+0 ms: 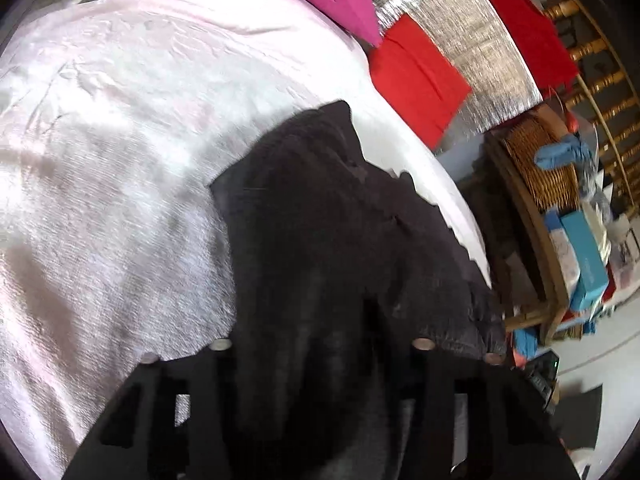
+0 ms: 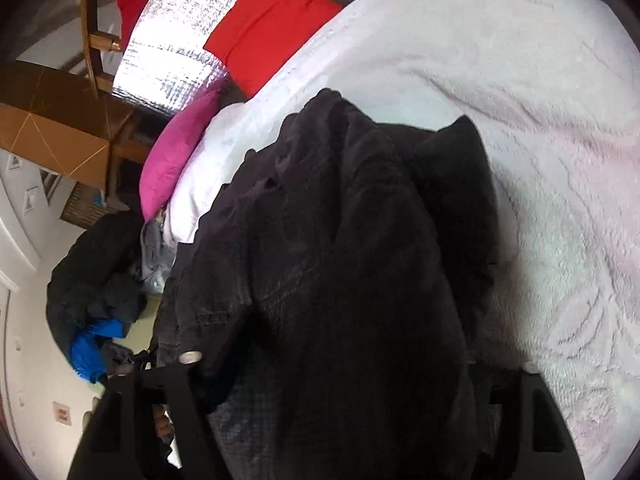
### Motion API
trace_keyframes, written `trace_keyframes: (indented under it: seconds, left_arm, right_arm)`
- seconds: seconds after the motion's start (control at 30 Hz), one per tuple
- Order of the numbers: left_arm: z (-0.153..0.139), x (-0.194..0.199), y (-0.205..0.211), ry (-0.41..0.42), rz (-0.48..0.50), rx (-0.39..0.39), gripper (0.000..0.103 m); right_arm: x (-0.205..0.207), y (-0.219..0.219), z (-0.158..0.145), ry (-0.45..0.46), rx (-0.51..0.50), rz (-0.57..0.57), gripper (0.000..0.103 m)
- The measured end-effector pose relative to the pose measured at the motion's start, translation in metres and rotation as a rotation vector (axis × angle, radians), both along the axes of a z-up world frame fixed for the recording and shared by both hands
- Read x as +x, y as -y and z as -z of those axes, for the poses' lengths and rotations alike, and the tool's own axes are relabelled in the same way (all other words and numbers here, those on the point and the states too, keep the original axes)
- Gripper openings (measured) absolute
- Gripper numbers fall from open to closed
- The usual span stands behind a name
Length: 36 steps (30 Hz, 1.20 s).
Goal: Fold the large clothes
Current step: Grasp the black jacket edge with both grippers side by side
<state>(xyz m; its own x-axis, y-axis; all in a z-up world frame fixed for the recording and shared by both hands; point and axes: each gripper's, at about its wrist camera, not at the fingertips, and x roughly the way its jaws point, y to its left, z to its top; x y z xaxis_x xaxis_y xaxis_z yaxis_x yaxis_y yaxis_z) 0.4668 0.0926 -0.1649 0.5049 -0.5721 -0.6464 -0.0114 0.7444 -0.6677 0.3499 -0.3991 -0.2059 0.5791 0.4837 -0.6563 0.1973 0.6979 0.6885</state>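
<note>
we are at the gripping step of the fold. the dark, almost black garment of thick ribbed fabric (image 1: 320, 240) lies in a crumpled heap on the bed, on top of the pale pink fluffy blanket (image 1: 120, 140), close to the edge of the bed where the floor begins. in both wrist views the cloth fills the space between the two black fingers.

the left tool (image 1: 320, 360) has dark fabric bunched between its fingers, and its jaws stand about half closed; it looks like a grip on the cloth, but the pads are hidden under the folds, so we cannot tell if they really press. for the right tool (image 2: 352, 368) it is the same: the garment (image 2: 340, 240) covers the middle between the fingers, the jaws are half way, and we cannot tell if the hold is firm.

the garment is not yet spread, so we judge the task is only at its beginning. the next move calls for a secure pinch with both tools on two separate points of one edge, then lifting and pulling apart, so the cloth opens flat on the blanket (image 2: 540, 160). the thick fabric may slip or come up in a double layer.
</note>
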Motion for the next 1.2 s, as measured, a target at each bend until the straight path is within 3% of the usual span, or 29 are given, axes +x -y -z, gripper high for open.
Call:
trace_keyframes:
  seconds: [0.03,0.13,0.3,0.53,0.73,0.87,0.97,1.03,1.13,1.2]
  left_arm:
    - [-0.001,0.000,-0.003,0.010,-0.002,0.002,0.040]
    - [-0.012,0.000,0.001,0.063,0.000,0.035,0.035]
    - [-0.024,0.005,-0.004,0.123,-0.033,0.005,0.031]
    - [-0.011,0.024,-0.013,0.093,-0.095,0.006,0.031]
    - [-0.006,0.030,-0.003,0.053,-0.070,0.128,0.038]
    - [-0.014,0.026,0.011,0.071,-0.072,0.286,0.050]
    - [-0.020,0.022,0.024,0.102,-0.061,0.407,0.056]
    - [-0.022,0.022,0.030,0.121,-0.059,0.472,0.060]
    - [-0.023,0.020,0.031,0.140,-0.049,0.511,0.060]
    - [-0.024,0.022,0.034,0.147,-0.043,0.533,0.060]
  right_arm:
    - [0.000,-0.002,-0.004,0.009,-0.025,-0.002,0.052]
    - [0.000,-0.010,-0.017,0.047,-0.099,-0.014,0.042]
    - [0.009,-0.015,-0.038,0.128,-0.145,-0.016,0.037]
    - [0.047,-0.017,-0.041,0.170,-0.192,0.013,0.036]
    - [0.058,-0.003,-0.014,0.099,-0.145,0.029,0.036]
    - [0.051,-0.003,-0.014,0.092,-0.149,0.022,0.036]
    - [0.045,0.002,-0.011,0.047,-0.113,0.045,0.045]
    - [0.044,0.006,-0.008,0.005,-0.100,0.068,0.067]
    - [0.042,0.010,-0.007,0.001,-0.060,0.073,0.068]
    - [0.041,0.007,-0.008,0.033,-0.085,0.063,0.069]
